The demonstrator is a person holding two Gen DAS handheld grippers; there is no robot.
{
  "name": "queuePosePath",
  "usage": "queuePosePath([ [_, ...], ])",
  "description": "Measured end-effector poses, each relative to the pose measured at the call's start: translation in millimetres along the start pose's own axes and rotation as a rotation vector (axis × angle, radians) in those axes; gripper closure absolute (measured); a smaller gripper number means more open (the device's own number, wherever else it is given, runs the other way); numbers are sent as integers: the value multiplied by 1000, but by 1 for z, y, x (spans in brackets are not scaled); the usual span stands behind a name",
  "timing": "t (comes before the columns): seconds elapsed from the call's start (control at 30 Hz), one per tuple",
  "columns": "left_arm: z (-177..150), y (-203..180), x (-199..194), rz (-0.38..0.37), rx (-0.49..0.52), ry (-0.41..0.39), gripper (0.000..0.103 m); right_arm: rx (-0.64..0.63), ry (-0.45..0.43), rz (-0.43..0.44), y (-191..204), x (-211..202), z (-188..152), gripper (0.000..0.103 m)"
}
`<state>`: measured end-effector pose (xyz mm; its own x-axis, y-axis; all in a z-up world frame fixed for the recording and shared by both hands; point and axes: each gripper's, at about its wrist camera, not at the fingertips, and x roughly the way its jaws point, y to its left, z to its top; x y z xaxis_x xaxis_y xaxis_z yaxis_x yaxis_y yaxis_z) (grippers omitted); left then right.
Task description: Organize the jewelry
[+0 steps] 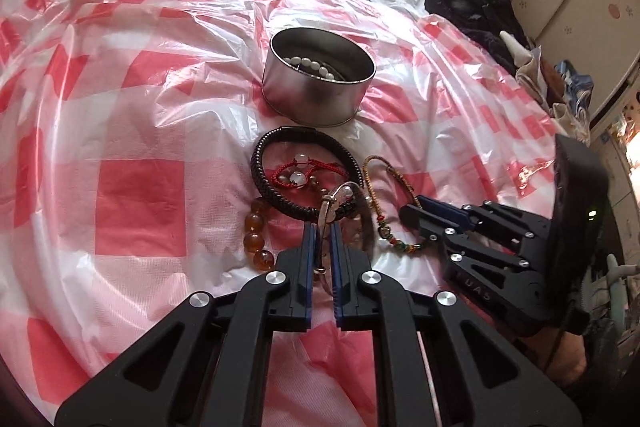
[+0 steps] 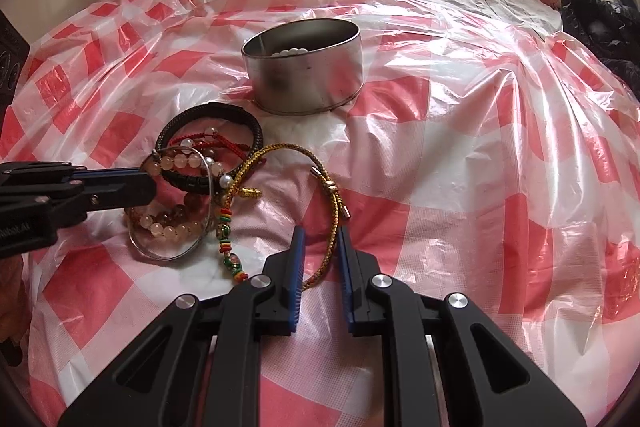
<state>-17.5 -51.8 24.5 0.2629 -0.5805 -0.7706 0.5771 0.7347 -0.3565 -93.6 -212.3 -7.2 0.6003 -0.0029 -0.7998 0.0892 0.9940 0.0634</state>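
Left wrist view: the left gripper [image 1: 323,227] is closed tight on a thin silver wire bangle [image 1: 329,203], over a heap of bracelets just in front of a round steel tin [image 1: 316,95] holding white beads [image 1: 308,63].
Right wrist view: the right gripper [image 2: 322,239] is nearly closed, its pads straddling a gold braided cord bracelet [image 2: 320,267] lying on red-checked plastic sheeting [image 2: 460,187]; whether they pinch it, I cannot tell.

Red-and-white checked plastic sheet [image 2: 440,155] — the ground throughout. On it, a dull silver round metal tin [image 2: 304,67] holding white beads [image 1: 308,63]. Near the tin: black braided leather bracelet [image 1: 280,143], amber bead strand [image 1: 256,239], gold-and-red woven cord [image 2: 288,151] — black grippers, blue pads.
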Motion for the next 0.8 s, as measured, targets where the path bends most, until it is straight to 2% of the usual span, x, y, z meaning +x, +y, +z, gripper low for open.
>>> queuePosePath([
  [0.13, -2, 3, 8, 88, 17, 49, 96, 5, 0, 8, -1, 0, 0, 86],
  [0.27, -2, 2, 9, 84, 23, 44, 95, 0, 6, 2, 0, 2, 0, 86],
  [0.43, 1, 1, 2, 114, 35, 13, 96, -1, 5, 4, 0, 2, 0, 86],
  [0.7, 1, 0, 7, 124, 44, 26, 95, -2, 4, 7, 1, 2, 0, 86],
  [0.8, 2, -1, 5, 126, 49, 5, 97, -2, 4, 7, 1, 2, 0, 86],
])
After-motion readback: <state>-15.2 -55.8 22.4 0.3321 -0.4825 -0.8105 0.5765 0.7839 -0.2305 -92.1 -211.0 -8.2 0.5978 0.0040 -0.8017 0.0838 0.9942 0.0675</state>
